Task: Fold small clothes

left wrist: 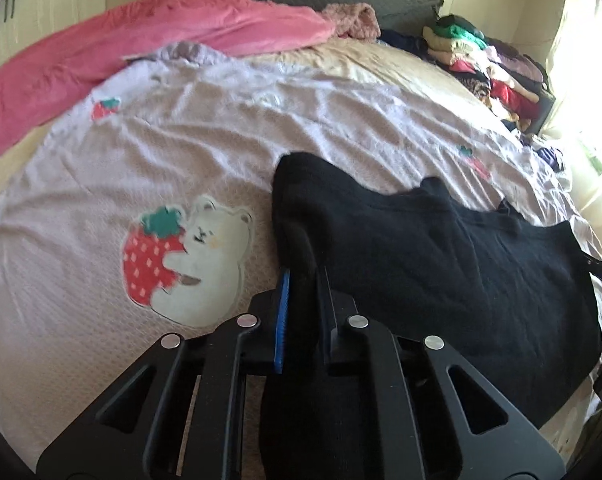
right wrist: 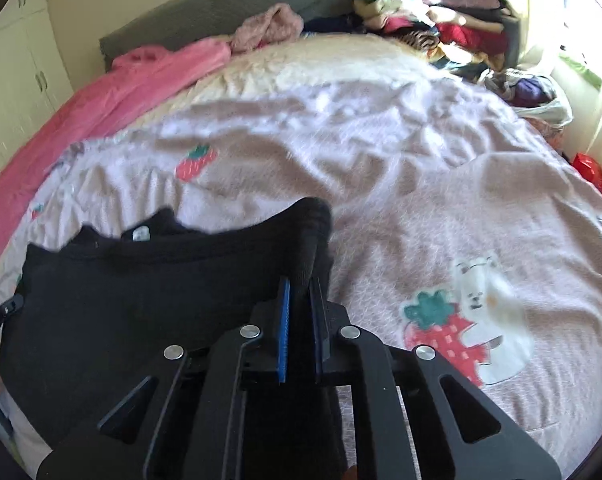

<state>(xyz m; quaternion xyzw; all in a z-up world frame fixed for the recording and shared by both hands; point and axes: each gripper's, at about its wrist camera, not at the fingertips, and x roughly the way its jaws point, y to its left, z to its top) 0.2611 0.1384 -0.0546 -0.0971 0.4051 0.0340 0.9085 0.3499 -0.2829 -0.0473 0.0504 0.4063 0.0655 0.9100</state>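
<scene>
Both grippers, L (left wrist: 304,280) & R (right wrist: 301,286), clamp black top (right wrist: 141,288); label (right wrist: 141,233) unreadable.

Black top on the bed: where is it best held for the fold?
By its two shoulder corners, as now. The left gripper and right gripper are each shut on one outer corner of the black top, neckline between them, so it likely stays spread.

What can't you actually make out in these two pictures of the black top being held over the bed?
- Black top: its lower hem, left wrist view, hidden behind the left gripper.
- Neck label: right wrist view, print blurred and too small.
- Right gripper: fingertips buried in fabric.
- Clothes pile: single items too small to separate.
- Person's hand: cut off at the right wrist view's left edge.
</scene>
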